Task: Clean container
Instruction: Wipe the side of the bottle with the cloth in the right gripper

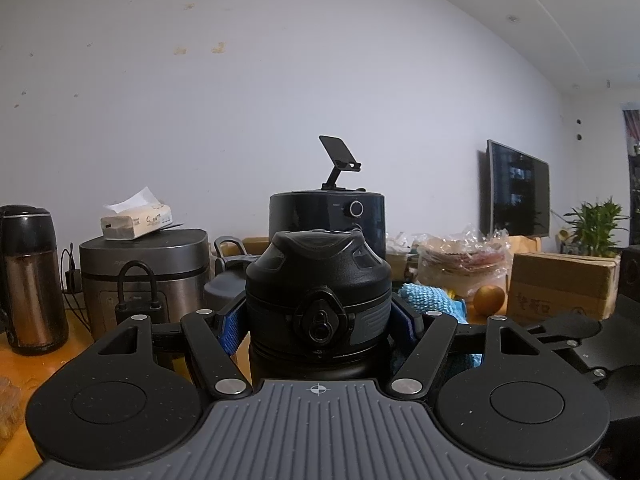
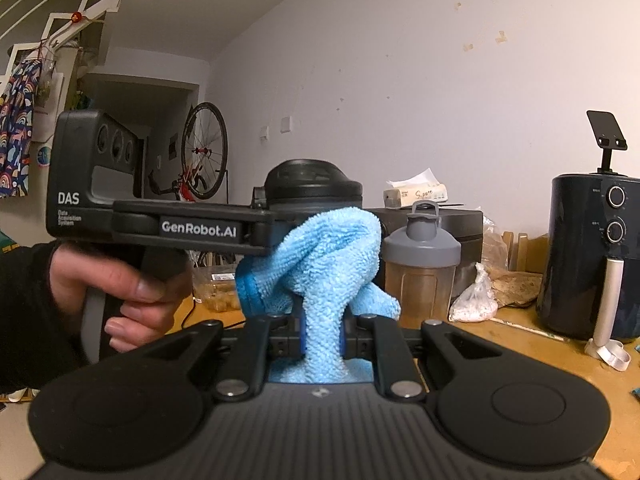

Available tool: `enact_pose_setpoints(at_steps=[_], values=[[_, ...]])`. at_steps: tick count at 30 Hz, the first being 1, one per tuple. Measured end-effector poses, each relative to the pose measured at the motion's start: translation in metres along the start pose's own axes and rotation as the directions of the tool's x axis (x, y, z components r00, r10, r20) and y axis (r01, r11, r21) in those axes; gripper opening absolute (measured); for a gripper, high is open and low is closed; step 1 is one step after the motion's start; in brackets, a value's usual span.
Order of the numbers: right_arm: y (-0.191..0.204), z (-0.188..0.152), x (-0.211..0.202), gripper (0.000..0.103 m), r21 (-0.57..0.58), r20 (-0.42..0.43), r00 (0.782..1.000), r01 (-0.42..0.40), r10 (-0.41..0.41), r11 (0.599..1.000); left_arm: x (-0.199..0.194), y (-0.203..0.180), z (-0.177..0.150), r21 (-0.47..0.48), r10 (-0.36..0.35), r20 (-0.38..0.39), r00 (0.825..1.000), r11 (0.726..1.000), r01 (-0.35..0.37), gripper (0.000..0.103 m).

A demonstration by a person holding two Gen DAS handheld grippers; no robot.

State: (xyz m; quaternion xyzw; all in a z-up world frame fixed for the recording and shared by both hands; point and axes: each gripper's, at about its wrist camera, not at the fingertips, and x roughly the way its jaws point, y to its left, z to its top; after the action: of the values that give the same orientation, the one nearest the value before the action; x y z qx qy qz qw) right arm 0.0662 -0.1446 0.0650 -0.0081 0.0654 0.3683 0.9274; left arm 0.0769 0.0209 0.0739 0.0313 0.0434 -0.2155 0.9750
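A black bottle with a domed, locking lid stands upright between the blue pads of my left gripper, which is shut on its neck just below the lid. A blue cloth peeks out behind the bottle to the right. In the right wrist view my right gripper is shut on the blue microfibre cloth, whose bunched top leans against the side of the black bottle. The left gripper reaches in from the left there, held by a person's hand.
On the wooden table stand a grey shaker bottle, a dark air fryer carrying a phone stand, a rice cooker with a tissue box on top, a thermos jug, an orange, a cardboard box and bagged food.
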Motion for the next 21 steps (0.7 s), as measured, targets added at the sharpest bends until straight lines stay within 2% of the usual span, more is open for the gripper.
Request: enact_pose_setpoints(at_steps=[6,11,21], values=[[-0.001,-0.007,-0.003,0.008,0.001,-0.031,0.999,-0.007,0.007,1.0,0.0,0.0,0.0,0.0,0.0,0.0,1.0,1.0,0.0,0.068],[-0.002,-0.014,-0.003,0.008,-0.007,-0.09,0.996,-0.012,0.011,1.0,-0.002,0.001,0.0,-0.005,0.0,0.002,1.0,1.0,0.0,0.068],[-0.015,-0.021,-0.016,0.008,0.009,-0.148,0.989,0.019,-0.017,1.0,-0.004,0.006,0.0,-0.024,0.002,0.006,1.0,1.0,-0.002,0.068]])
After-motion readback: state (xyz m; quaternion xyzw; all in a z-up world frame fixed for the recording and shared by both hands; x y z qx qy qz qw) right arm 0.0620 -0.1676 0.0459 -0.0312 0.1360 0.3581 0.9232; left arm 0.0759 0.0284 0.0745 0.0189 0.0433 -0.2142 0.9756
